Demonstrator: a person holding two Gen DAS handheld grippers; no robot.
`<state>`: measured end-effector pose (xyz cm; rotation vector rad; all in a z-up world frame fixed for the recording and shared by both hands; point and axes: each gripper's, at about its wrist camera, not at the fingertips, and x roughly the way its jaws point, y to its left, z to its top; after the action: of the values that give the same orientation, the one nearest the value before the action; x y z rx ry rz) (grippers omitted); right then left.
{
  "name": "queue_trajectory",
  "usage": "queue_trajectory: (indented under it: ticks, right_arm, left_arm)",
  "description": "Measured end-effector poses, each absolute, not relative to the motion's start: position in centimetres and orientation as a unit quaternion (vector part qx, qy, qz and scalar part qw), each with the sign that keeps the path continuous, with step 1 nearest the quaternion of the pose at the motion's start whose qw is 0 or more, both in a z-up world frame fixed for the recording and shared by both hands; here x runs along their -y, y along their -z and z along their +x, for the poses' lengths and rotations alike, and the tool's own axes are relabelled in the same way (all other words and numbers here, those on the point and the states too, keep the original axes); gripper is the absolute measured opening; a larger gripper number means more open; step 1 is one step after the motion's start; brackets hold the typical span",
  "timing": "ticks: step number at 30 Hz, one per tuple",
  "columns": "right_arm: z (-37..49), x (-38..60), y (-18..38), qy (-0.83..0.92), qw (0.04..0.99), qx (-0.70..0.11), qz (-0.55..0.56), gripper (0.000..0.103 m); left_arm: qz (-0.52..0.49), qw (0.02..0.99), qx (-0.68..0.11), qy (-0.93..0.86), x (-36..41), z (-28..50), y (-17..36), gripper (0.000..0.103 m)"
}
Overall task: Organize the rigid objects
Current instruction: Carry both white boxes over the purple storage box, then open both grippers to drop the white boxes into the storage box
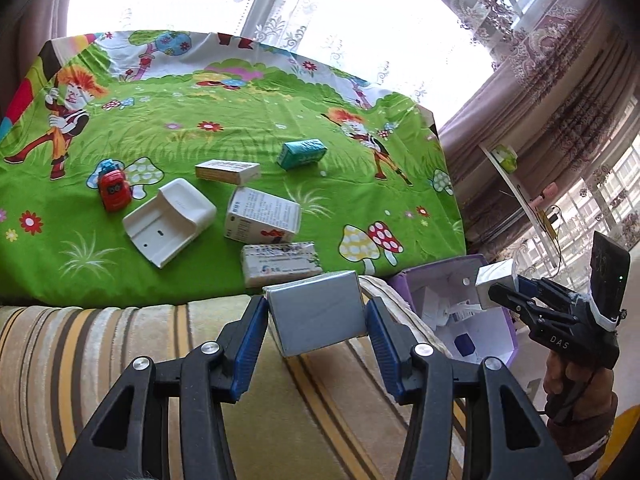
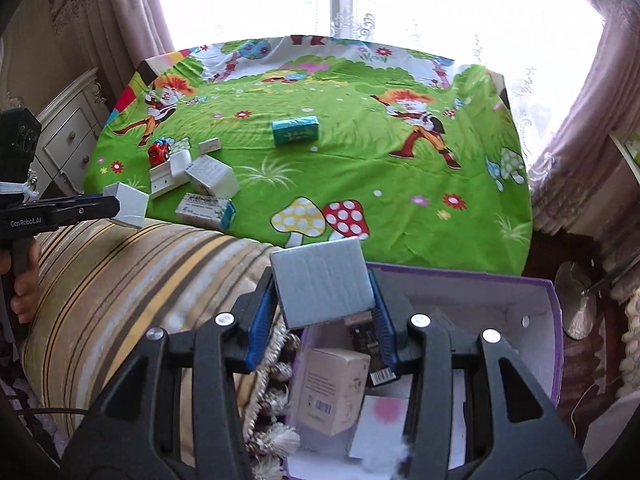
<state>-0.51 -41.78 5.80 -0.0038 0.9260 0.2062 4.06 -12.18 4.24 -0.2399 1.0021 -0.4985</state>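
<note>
In the left wrist view my left gripper (image 1: 316, 308) is shut on a grey box (image 1: 320, 320), above a striped cushion (image 1: 120, 352). In the right wrist view my right gripper (image 2: 322, 284) is shut on another grey box (image 2: 320, 276), over the near left corner of an open purple box (image 2: 556, 312) that holds several cartons. Each view shows the other gripper too: the right gripper (image 1: 496, 292) beside the purple box (image 1: 404, 280), the left gripper (image 2: 116, 206) at the left. On the green bedsheet (image 1: 240, 128) lie a teal box (image 1: 302, 153), a red toy car (image 1: 114, 190), a white plastic holder (image 1: 168, 220) and three cartons.
The striped cushion (image 2: 132, 276) runs along the bed's near edge, with a tasselled fringe next to the purple box. A white drawer cabinet (image 2: 68, 140) stands left of the bed. Curtains and a bright window lie behind it. A person's hand (image 1: 576, 384) grips the right gripper's handle.
</note>
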Motion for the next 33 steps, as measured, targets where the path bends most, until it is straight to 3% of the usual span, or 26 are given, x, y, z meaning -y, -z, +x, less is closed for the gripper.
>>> queue_trajectory:
  ticks: [24,27,28,30,33]
  right_arm:
    - [-9.5,55.2,-1.5,0.077,0.881,-0.462,0.066,0.049]
    - [-9.8,55.9,-1.3,0.085,0.880,-0.461,0.077,0.050]
    - [-9.9,56.1,-1.2,0.087,0.879,-0.462,0.080,0.052]
    - [-10.0,56.4,-1.2,0.092,0.879,-0.461,0.082,0.067]
    - [-10.1,56.6,-1.5,0.100,0.880,-0.457,0.088,0.075]
  left_arm:
    - [0.031,0.758,-0.497,0.421,30.2,-2.6,-4.6,0.052]
    - [0.047,0.740,-0.504,0.444,31.5,-3.4,-4.4,0.056]
    - [0.052,0.736,-0.508,0.445,31.8,-3.6,-4.3,0.065]
    - [0.065,0.732,-0.516,0.439,32.2,-3.8,-4.1,0.077]
    - [0.048,0.732,-0.530,0.426,31.7,-3.4,-4.1,0.078]
